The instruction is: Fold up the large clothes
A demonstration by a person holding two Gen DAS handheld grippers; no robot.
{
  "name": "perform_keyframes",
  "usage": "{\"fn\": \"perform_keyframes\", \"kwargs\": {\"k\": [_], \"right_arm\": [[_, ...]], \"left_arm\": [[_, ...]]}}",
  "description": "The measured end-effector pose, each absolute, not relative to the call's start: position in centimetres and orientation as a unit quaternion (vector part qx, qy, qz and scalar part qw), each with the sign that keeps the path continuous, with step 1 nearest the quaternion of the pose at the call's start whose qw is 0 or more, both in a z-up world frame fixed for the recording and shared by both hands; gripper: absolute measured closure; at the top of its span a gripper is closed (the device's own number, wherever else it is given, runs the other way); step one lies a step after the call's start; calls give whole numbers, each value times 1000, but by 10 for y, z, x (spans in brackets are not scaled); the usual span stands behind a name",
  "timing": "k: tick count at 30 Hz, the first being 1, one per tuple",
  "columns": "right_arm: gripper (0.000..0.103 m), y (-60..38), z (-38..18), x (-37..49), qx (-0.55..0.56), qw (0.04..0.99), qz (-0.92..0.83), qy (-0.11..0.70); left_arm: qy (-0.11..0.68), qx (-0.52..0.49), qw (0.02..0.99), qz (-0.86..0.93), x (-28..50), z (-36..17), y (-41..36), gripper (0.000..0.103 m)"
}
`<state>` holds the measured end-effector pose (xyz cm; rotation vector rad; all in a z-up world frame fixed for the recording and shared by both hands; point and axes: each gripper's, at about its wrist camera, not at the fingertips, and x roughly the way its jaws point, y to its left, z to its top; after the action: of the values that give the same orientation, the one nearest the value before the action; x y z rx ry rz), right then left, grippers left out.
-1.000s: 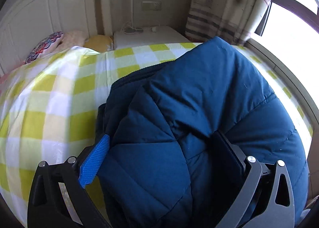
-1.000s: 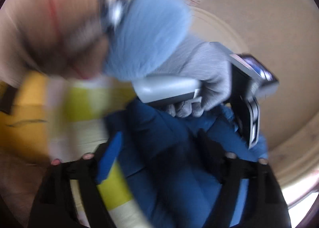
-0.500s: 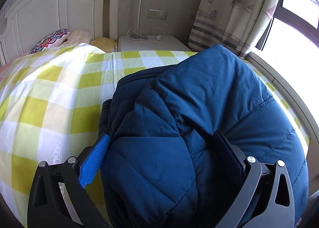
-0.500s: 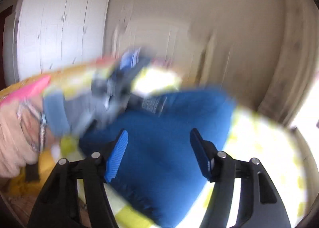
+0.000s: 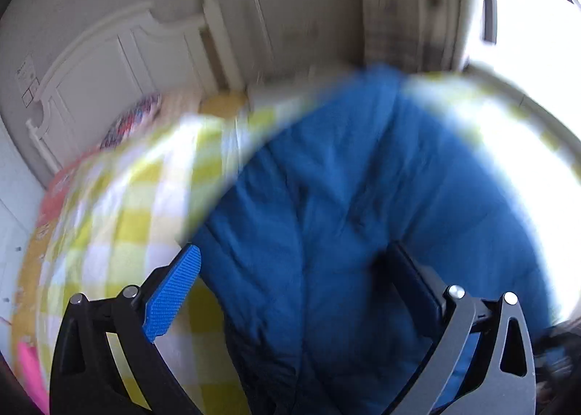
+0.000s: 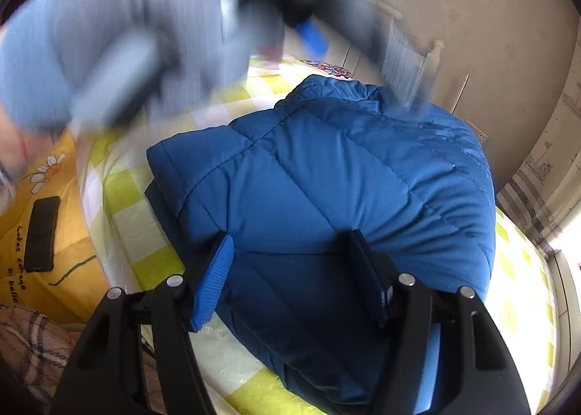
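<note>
While the blue padded jacket [image 6: 326, 189] lies folded into a thick bundle on the yellow-checked bedspread [image 6: 138, 211], filling the middle of both views, the right gripper [image 6: 290, 269] straddles its near edge with jaws opening and pads not pressing, probably letting the fold settle. The left gripper [image 5: 294, 291] stands wide over the same bundle, gripping nothing. A gloved hand [image 6: 109, 51] blurs across the upper left of the right view, carrying that other tool clear.
</note>
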<state>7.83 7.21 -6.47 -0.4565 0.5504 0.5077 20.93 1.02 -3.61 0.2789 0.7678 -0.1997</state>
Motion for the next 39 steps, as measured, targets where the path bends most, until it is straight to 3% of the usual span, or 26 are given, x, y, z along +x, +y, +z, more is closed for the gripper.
{"fn": "perform_keyframes", "kwargs": {"k": [4,9,14,17,19,21,28,31,32,36,39], "right_arm": [[39,64,-42,60,-251,880,293,276],[43,-6,29,85,-138,931,258,217],[52,-41,64,181,-89,950,205,218],[53,-37,45,236,-95,948,187,239],[52,-26,-10,281,-103,911,196,347],[51,-29,-42,284,-81,920,200,327],[53,-16,-15,289,-134,906,188,355],[55,-18,14,300,-135,925,171,310],[60,-21,19,308,-121,932,164,298],[60,-10,-33,357,-153,894,170,385],[60,-5,-35,365,-164,888,167,397]], "left_arm": [[386,21,915,-114,215,-49,53,4],[376,52,920,-97,209,-50,47,4],[370,50,923,-96,208,-52,47,4],[369,31,923,-103,205,-53,53,4],[368,22,924,-99,205,-54,56,4],[371,20,924,-96,207,-57,58,4],[364,14,926,-100,204,-58,59,4],[356,14,930,-96,200,-58,59,4],[355,15,930,-95,200,-58,58,4],[356,10,930,-91,200,-59,61,4],[361,4,928,-94,201,-60,62,4]]}}
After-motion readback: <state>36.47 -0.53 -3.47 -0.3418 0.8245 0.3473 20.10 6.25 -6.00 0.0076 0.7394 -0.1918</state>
